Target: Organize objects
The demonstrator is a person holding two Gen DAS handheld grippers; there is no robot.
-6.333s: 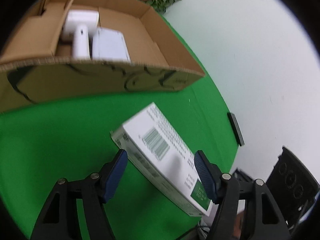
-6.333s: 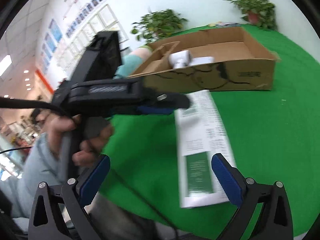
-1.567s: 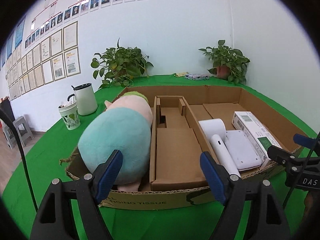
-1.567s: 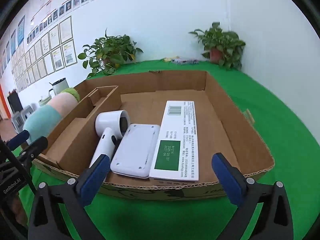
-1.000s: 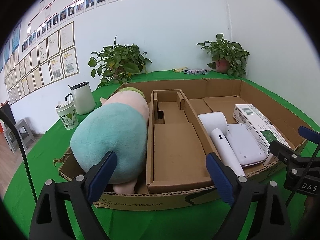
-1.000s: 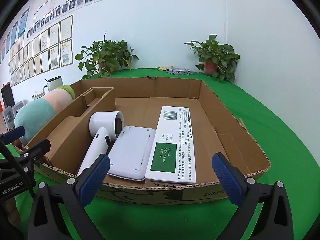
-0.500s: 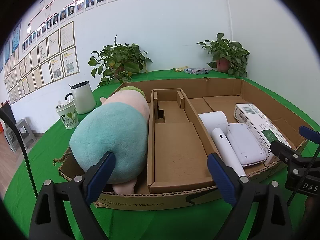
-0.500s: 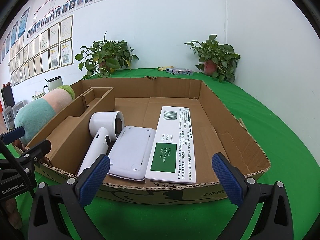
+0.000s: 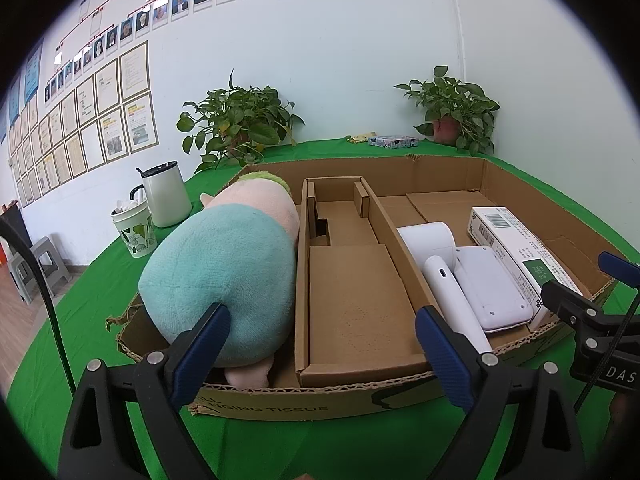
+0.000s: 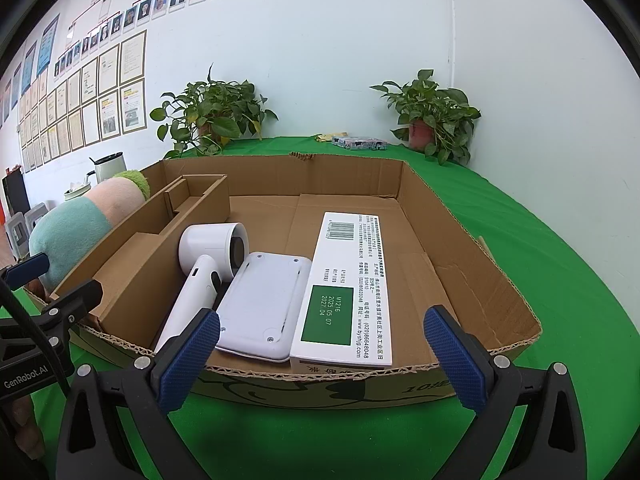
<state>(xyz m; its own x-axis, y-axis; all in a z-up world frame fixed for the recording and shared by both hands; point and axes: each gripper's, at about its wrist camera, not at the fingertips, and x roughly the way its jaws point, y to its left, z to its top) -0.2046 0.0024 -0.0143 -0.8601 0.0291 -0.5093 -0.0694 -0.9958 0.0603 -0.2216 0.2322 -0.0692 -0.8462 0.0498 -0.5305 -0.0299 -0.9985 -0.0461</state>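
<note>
Cardboard box (image 9: pixel 280 404) on the green table (image 9: pixel 80 320), dead ahead at 12 o'clock of both grippers.

Holds, from left to right:
- at 10 o'clock in the left wrist view, a teal-and-pink plush toy (image 9: pixel 224 268) filling the left compartment and bulging over the rim;
- at 12 o'clock, a folded cardboard insert (image 9: pixel 352 304), bare;
- at 2 o'clock, a white hair dryer (image 9: pixel 444 280) lying with its handle toward the camera, touching a flat white device (image 9: pixel 492 292);
- just beside that, a long white carton (image 9: pixel 516 244) with barcode and green label, flat on the box floor.

Left gripper (image 9: pixel 322 314): blue fingers (image 9: pixel 204 344) spread wide, gripping nothing, short of the near wall. Right gripper (image 10: pixel 322 315): likewise spread and empty, facing the right compartment.

Judged step: packing seemingly finished, nothing loose on the near table, both tools hanging outside the box. Next move likely calls for nothing more than a check, or else for a reach to any item out of view. Should something need straightening, calls for clearing the near wall first, then closing across the narrow width.
</note>
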